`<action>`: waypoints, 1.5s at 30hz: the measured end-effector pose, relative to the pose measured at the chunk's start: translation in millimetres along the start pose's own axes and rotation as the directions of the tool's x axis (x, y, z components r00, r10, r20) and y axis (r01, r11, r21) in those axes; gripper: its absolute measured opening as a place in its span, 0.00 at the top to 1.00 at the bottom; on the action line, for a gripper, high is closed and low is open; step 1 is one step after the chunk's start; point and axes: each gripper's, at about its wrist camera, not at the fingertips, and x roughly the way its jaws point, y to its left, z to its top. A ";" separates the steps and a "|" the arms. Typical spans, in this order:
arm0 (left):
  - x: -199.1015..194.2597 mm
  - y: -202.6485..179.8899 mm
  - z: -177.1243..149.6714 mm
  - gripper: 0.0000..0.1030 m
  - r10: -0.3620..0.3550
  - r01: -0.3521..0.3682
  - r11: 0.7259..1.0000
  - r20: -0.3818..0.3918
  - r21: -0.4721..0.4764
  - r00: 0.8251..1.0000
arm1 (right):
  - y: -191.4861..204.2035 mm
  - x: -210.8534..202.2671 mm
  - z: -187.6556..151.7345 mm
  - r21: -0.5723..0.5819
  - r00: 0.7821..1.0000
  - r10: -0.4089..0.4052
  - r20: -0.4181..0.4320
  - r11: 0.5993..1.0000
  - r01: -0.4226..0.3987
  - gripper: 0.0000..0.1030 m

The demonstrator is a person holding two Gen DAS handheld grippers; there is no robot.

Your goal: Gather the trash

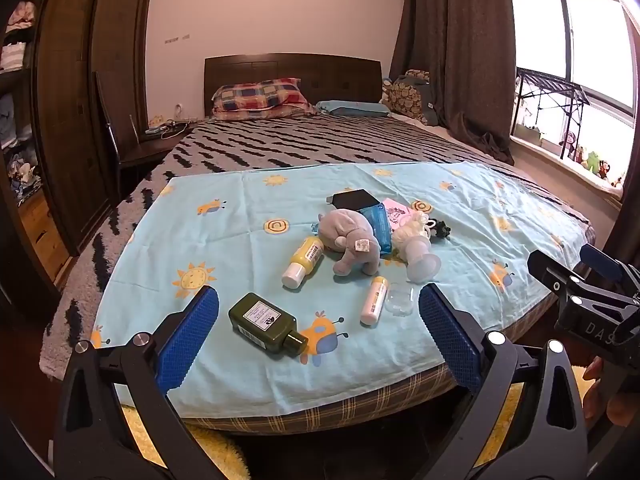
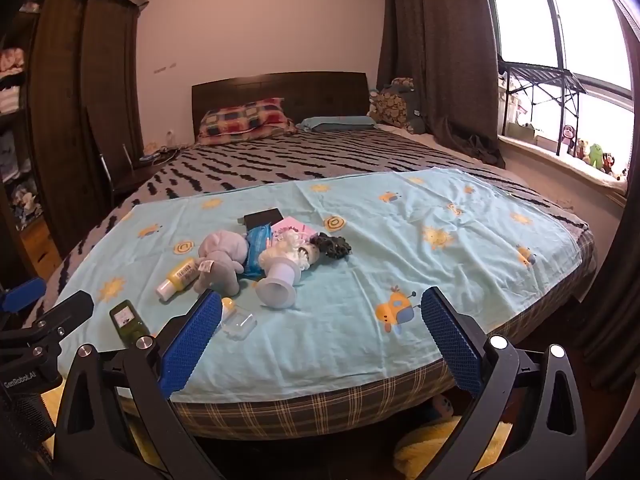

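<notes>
A pile of items lies on a light blue sheet [image 1: 224, 248] at the foot of the bed. A dark green bottle [image 1: 267, 324] lies nearest, with a yellow bottle [image 1: 303, 262], a small white and yellow tube [image 1: 374, 300], a clear plastic case [image 1: 400, 299], a grey plush elephant [image 1: 354, 242], a blue packet [image 1: 379, 224], a pink card [image 1: 396, 210], a black box [image 1: 356, 199] and a white funnel-shaped part [image 1: 422, 260]. My left gripper [image 1: 319, 334] is open and empty, short of the green bottle. My right gripper [image 2: 321, 338] is open and empty above the sheet's near edge; the case [image 2: 239, 322] lies by its left finger.
The bed has a striped cover [image 1: 320, 140], pillows [image 1: 260, 98] and a dark headboard. A wardrobe [image 1: 76, 120] stands left, a chair [image 1: 132, 148] beside the bed, curtains and a window sill with toys [image 2: 592, 156] right. A yellow rug [image 2: 440, 440] lies below.
</notes>
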 end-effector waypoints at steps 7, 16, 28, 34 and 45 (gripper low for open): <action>-0.1 0.0 0.0 0.08 0.003 -0.003 1.000 0.004 0.004 1.000 | -2.3 -1.0 1.5 0.005 1.000 0.000 0.005 1.000 -0.001 0.03; -2.2 0.7 4.2 0.08 0.002 -0.002 1.000 0.010 0.005 1.000 | 4.1 -0.2 6.8 0.005 1.000 0.005 0.006 1.000 -0.005 0.03; -3.5 -0.1 3.7 0.08 -0.003 0.003 1.000 0.014 0.010 1.000 | -0.7 -6.3 3.9 0.012 1.000 0.009 0.016 1.000 -0.009 0.03; -3.9 -0.5 1.8 0.08 0.003 -0.004 1.000 0.017 0.010 1.000 | -3.5 -6.3 1.2 0.020 1.000 0.009 0.020 1.000 -0.009 0.03; -5.1 -2.4 0.6 0.08 0.003 -0.003 1.000 0.019 0.010 1.000 | -3.7 -7.1 1.1 0.022 1.000 0.010 0.025 1.000 -0.010 0.03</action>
